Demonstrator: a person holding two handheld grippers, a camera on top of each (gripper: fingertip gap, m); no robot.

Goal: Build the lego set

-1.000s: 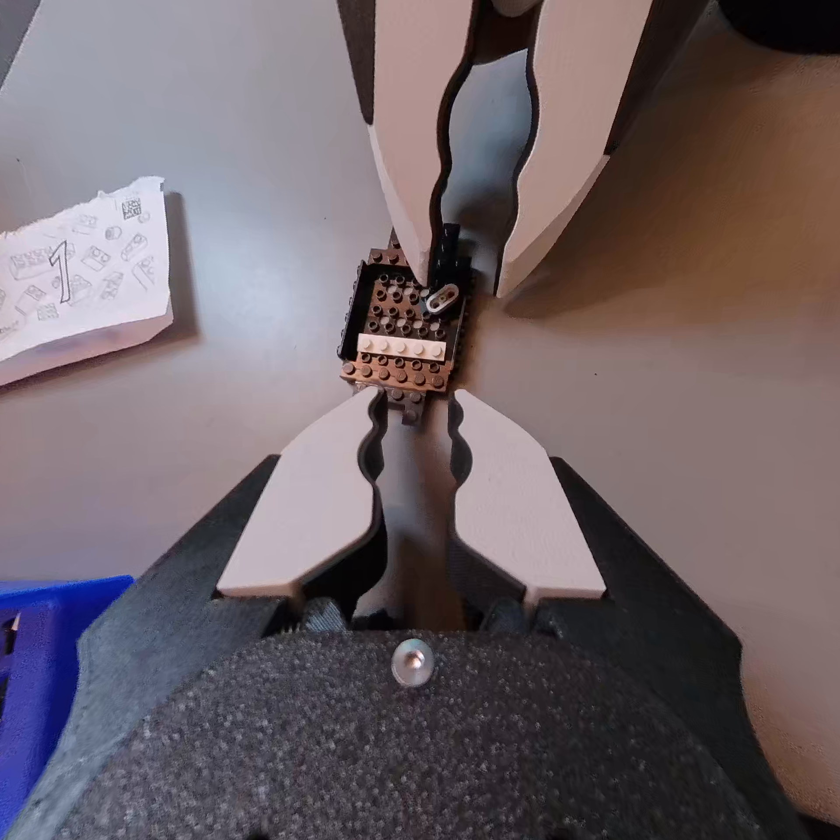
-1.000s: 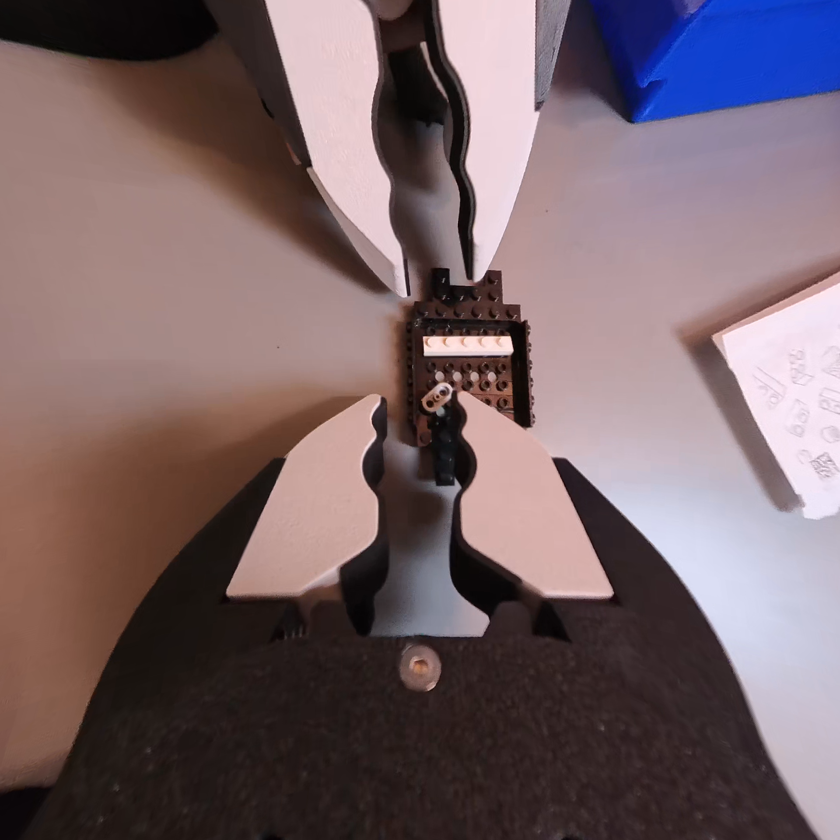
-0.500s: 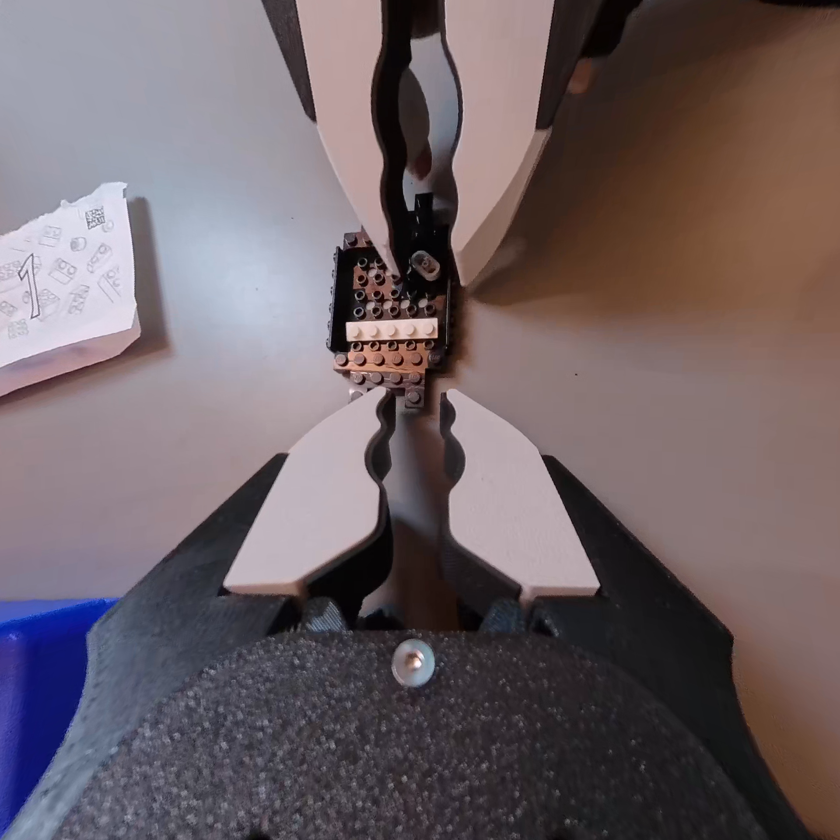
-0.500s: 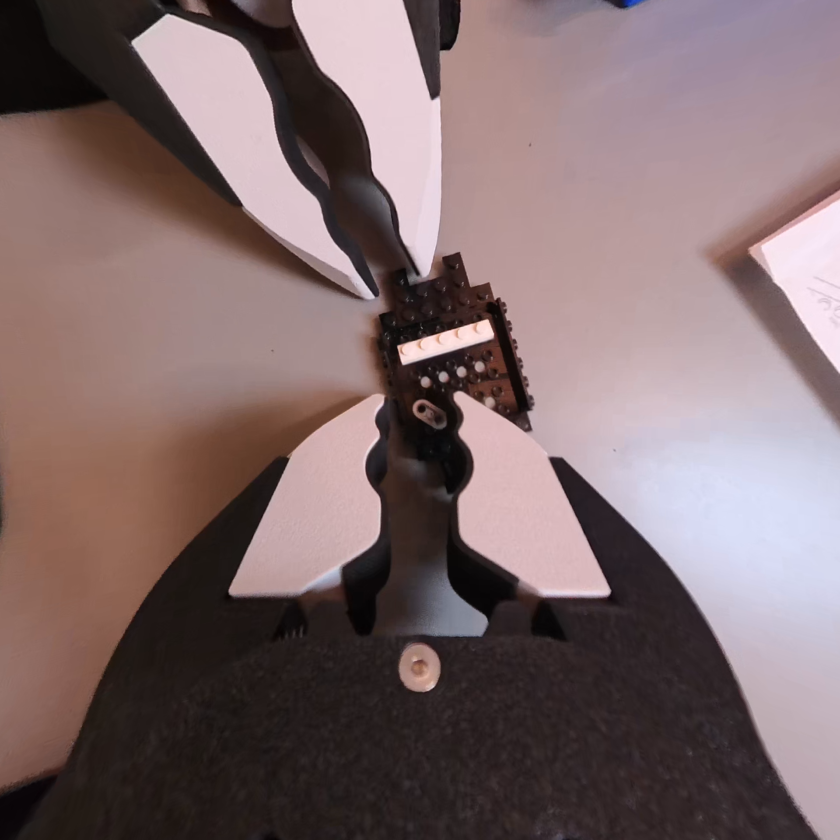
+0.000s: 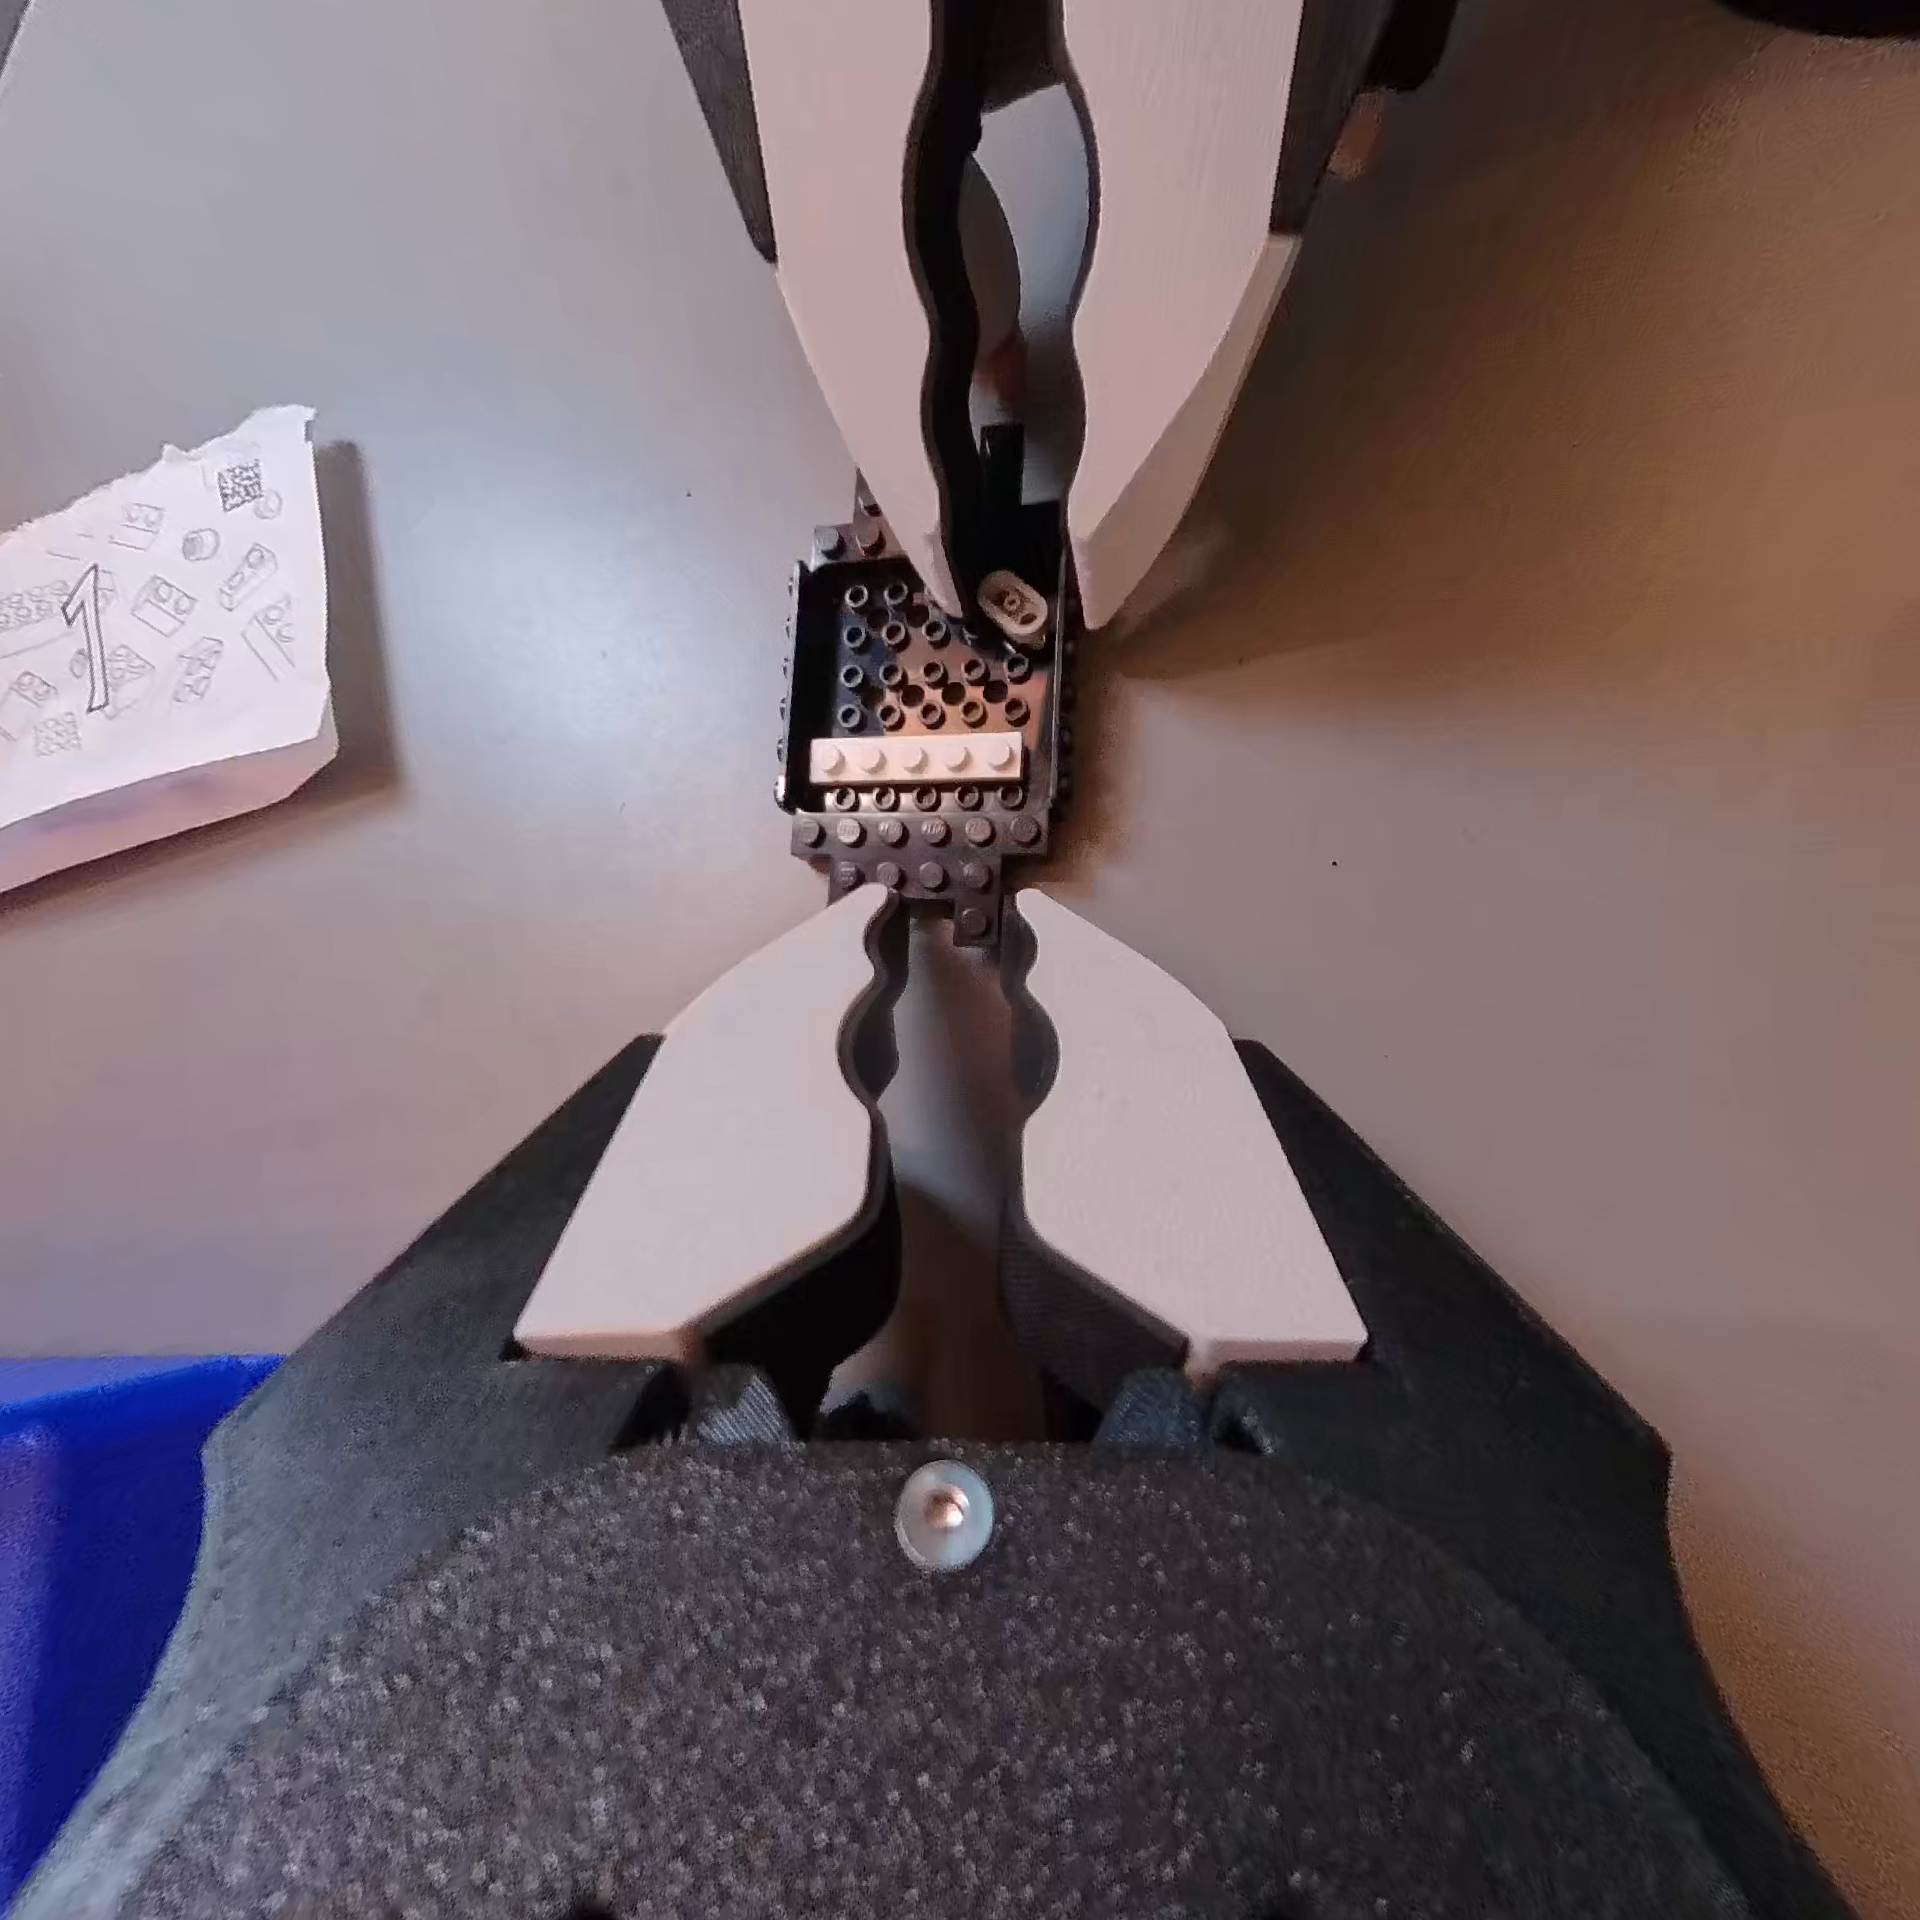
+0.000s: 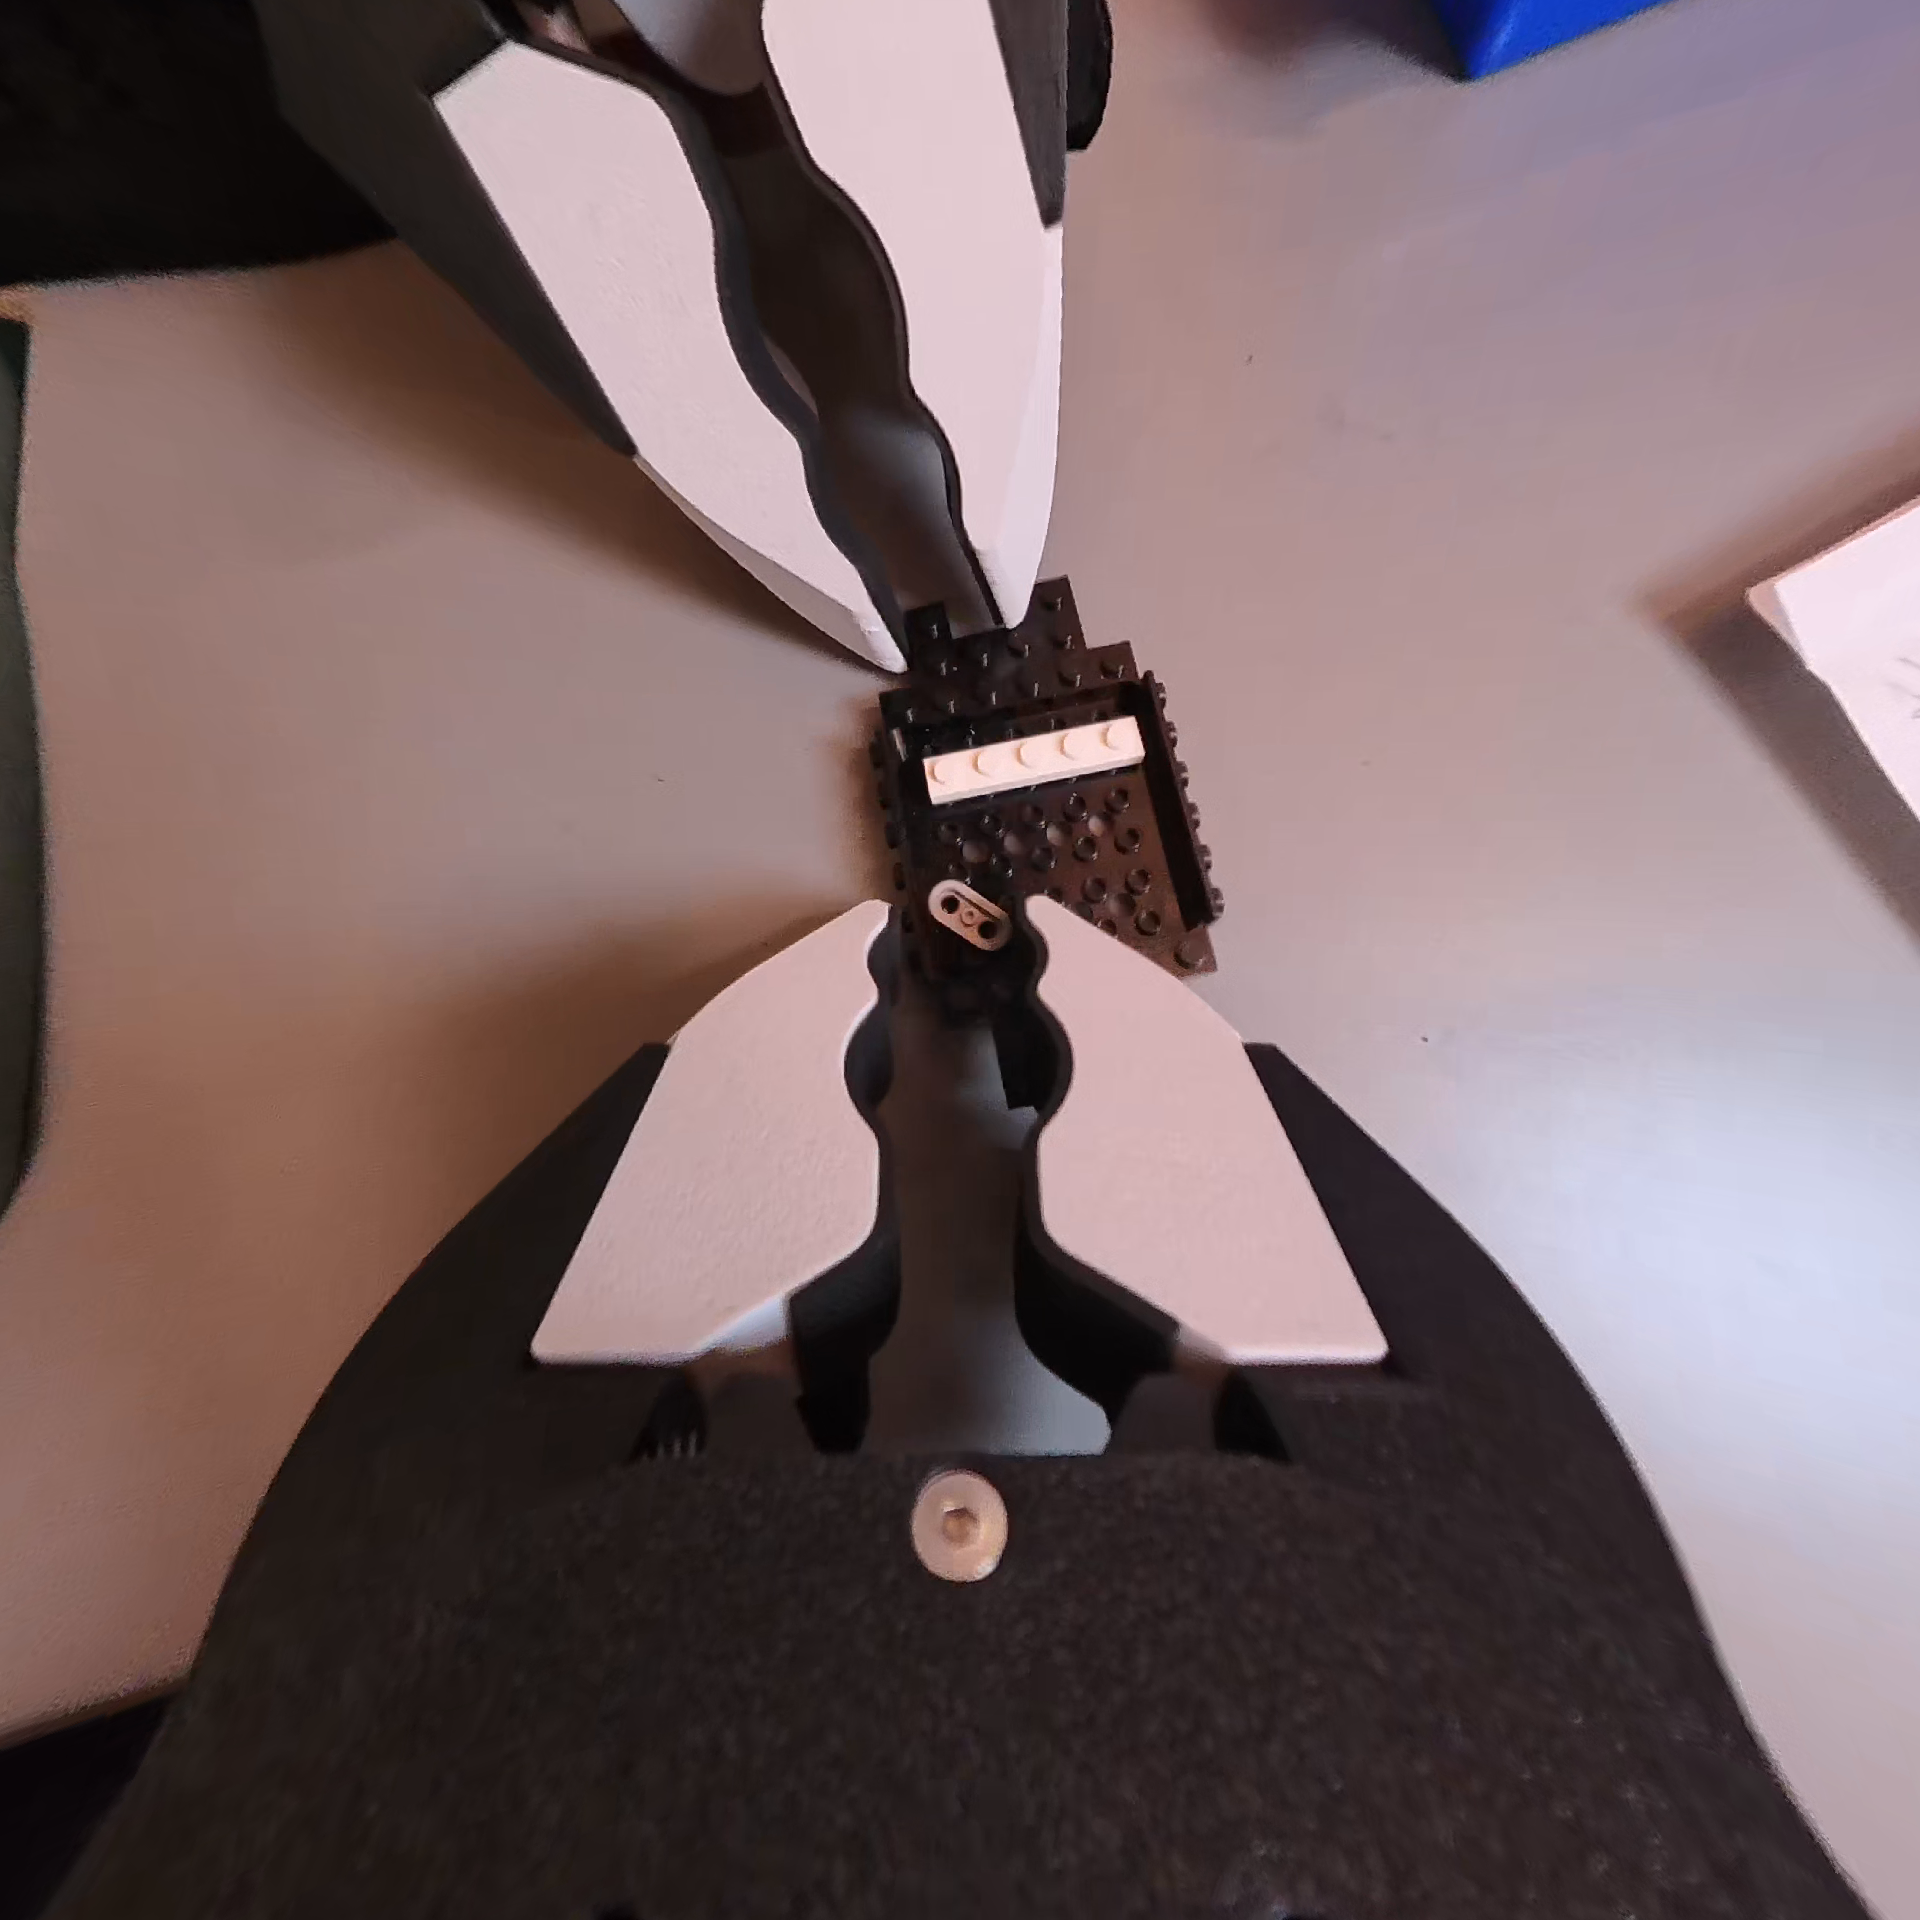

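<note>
So the dark lego chassis sits on the grey table, dead centre between both tools. Compared with a second ago it's been twisted: in the right wrist view it's now skewed, far end swung toward 1 o'clock, where before it sat square.

The left gripper pinches the narrow stepped tab at the chassis's near end, fingers nearly closed on it. The right gripper, coming in from 12 o'clock in the left view, is closed most of the way around a slim black piece carrying a small grey oval link. A second ago that link hung over the studs further in; now it's tucked back at the chassis's end wall, so I'd guess it's being lined up for seating rather than pressed home yet. Can't tell if it's actually clicked.

White 1x5-ish plate is already on. Torn instruction sheet at 9 o'clock, blue bin at 7.
</note>
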